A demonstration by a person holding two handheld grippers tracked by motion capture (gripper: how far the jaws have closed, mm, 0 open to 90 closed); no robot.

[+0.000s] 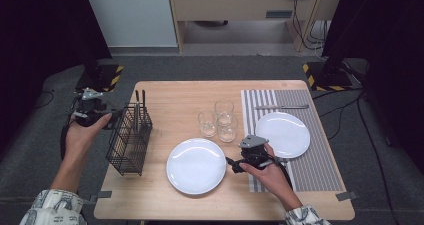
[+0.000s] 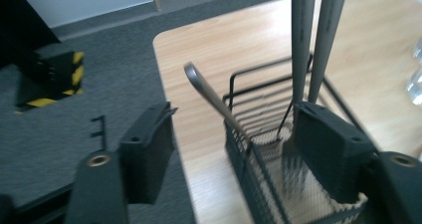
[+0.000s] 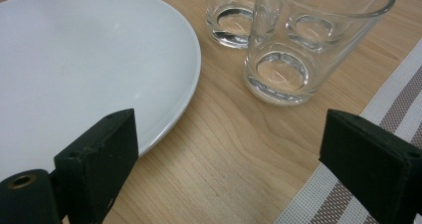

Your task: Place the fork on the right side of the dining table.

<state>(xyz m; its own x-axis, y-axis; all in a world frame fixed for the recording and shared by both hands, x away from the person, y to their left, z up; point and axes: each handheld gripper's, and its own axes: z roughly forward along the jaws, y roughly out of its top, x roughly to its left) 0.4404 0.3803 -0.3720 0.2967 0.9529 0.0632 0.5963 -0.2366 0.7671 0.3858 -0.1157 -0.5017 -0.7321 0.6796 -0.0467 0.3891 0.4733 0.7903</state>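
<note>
Setting places, by the look of it. Counter [image 1: 175, 92] carries a striped placemat [image 1: 320, 150] at 3 o'clock with a white plate [image 1: 283, 134] on it and a knife [image 1: 281, 106] above. A second plate [image 1: 196, 165] sits at 6. Wire cutlery basket [image 1: 129, 140] is at 9, three glasses [image 1: 218, 121] at centre. Left claw [image 2: 234, 154] is wide open, holding nothing, straddling the basket's near corner; spoon handle [image 2: 211, 97] between the jaws, fork [image 2: 301, 59] against the right jaw. Right claw [image 3: 226, 169] is open and empty beside the second plate's rim. Suggest centring on the spoon handle alone and closing low to avoid snagging wire.
</note>
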